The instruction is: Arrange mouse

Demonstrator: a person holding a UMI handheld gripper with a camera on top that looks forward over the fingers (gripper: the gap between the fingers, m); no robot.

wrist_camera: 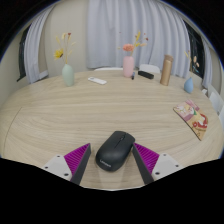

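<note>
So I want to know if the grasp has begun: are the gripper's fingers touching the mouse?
Apart. The gripper view shows the black mouse resting on the table between the open gripper fingers, with a strip of table visible on each side.

The single view rides on the gripper (113, 163) and looks forward along its two fingers, whose tips rise at the near edge, tilted slightly down over a pale wooden worktop (60, 125). It sits low and close to the surface, so the mouse (114, 151) between the fingers looms large. Being wide-angle, it takes in the whole worktop to the curtains (100, 30) beyond; no second view shares the scene.
</note>
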